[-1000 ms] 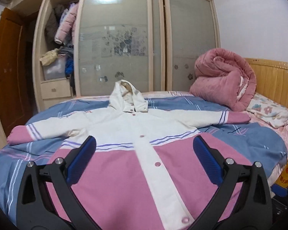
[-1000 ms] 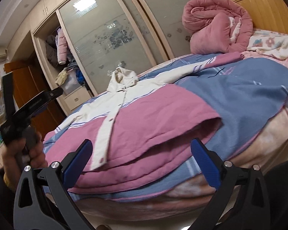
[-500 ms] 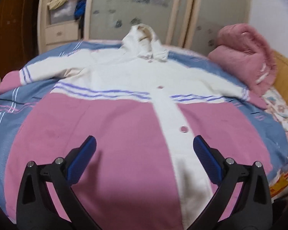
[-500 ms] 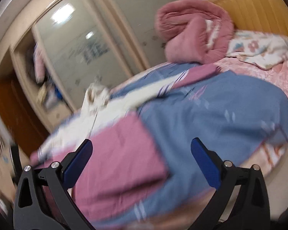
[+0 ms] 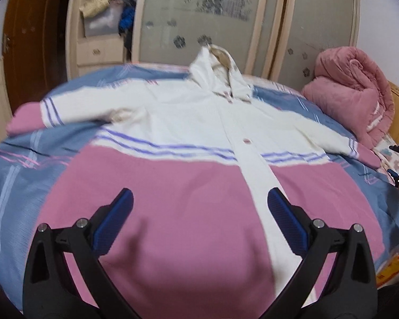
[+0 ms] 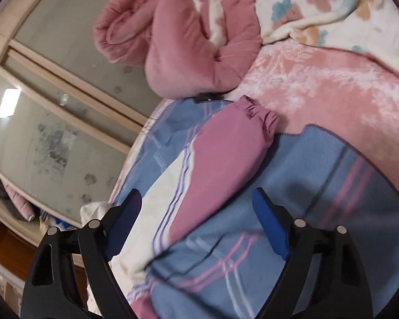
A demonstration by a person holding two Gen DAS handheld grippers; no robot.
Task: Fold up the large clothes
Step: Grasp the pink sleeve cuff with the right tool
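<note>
Hooded coat (image 5: 188,138) spread flat on bed (image 5: 18,175), hood far. Right gripper (image 6: 196,212) nearest its pink sleeve cuff (image 6: 255,117), just ahead, sleeve lengthwise between spread, just-narrowing jaws. Left gripper (image 5: 199,212) spread, empty, over hem.

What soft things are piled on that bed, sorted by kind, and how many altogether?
Hooded coats, pink and white, spread flat: 1
Rolled pink quilts: 1
Flowered blankets: 1
Blue striped covers under the coat: 1
Total: 4
</note>
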